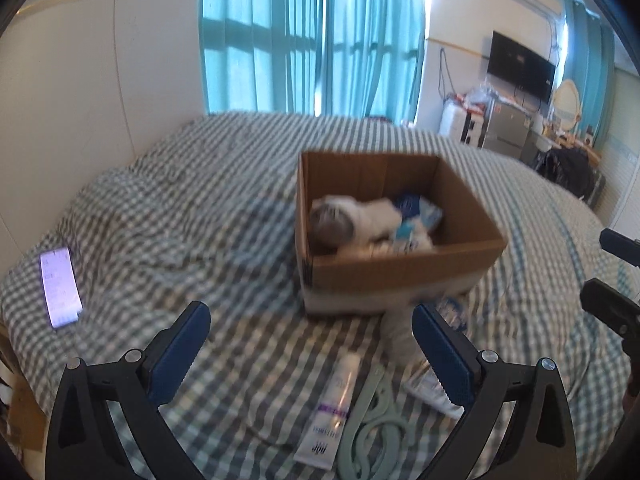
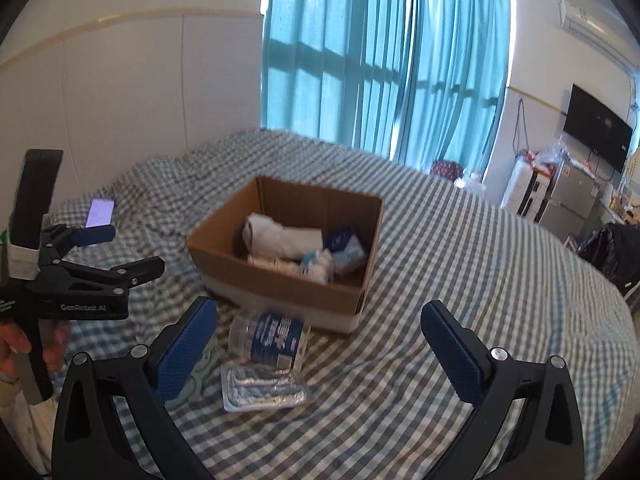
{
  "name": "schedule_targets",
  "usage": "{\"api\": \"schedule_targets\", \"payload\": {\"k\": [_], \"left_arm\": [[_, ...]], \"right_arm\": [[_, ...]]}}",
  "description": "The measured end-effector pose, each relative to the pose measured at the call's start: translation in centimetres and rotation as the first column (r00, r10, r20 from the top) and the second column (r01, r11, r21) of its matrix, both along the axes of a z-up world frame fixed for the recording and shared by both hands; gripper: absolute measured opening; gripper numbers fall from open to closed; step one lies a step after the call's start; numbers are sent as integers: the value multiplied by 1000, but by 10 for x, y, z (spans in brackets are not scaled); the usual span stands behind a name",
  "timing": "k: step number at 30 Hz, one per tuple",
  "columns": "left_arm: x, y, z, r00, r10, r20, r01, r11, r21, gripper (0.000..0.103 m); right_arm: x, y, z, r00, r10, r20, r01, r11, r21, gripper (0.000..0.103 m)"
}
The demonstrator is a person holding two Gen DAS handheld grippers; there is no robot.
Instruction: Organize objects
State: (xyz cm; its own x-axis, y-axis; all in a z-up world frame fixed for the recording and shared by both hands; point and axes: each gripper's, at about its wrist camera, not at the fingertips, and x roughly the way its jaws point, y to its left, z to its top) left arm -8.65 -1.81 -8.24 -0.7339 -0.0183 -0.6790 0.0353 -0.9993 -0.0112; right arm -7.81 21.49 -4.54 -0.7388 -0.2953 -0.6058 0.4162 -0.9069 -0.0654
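Lit phone [image 1: 60,288] on checked bedspread [image 1: 200,200]; teal curtains [image 1: 312,36] behind; wall TV [image 1: 520,66] far right.

An open cardboard box [image 2: 288,280] is seen mid-frame on the checked bed, holding a rolled white cloth [image 2: 282,236] and blue-white packets [image 2: 344,246]. Below it lie a toppled clear bottle [image 2: 268,338], a foil blister pack [image 2: 266,388], and a white tube [image 1: 330,412] beside a pale green hanger [image 1: 370,428].

The right gripper [image 2: 318,320] hangs wide open above the checked bed [image 2: 460,280]. At twelve o'clock from it sits a cardboard box [image 2: 280,280] holding a rolled white cloth [image 2: 280,236]. A clear bottle [image 2: 268,338] lies just before the box, a foil pack [image 2: 264,388] touching it at six o'clock. The left gripper [image 2: 120,248], open, sits at nine o'clock.
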Motion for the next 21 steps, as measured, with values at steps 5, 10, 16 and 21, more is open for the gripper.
{"api": "schedule_targets", "payload": {"k": [5,10,16,21], "left_arm": [[1,6,-50,995,-33,98,36,999,-29,101],[1,13,-94,982,-31,188,52,993,-108,75],[1,13,-112,967,-98,237,113,992,-51,33],[8,13,-101,969,-112,221,120,992,-24,23]], "right_arm": [[-9,-2,-54,996,-17,93,18,1000,-11,103],[-14,-7,-92,983,-15,183,16,1000,-4,103],[-13,-19,-113,976,-18,218,5,998,58,102],[-11,-25,-124,968,-31,249,17,998,61,102]]}}
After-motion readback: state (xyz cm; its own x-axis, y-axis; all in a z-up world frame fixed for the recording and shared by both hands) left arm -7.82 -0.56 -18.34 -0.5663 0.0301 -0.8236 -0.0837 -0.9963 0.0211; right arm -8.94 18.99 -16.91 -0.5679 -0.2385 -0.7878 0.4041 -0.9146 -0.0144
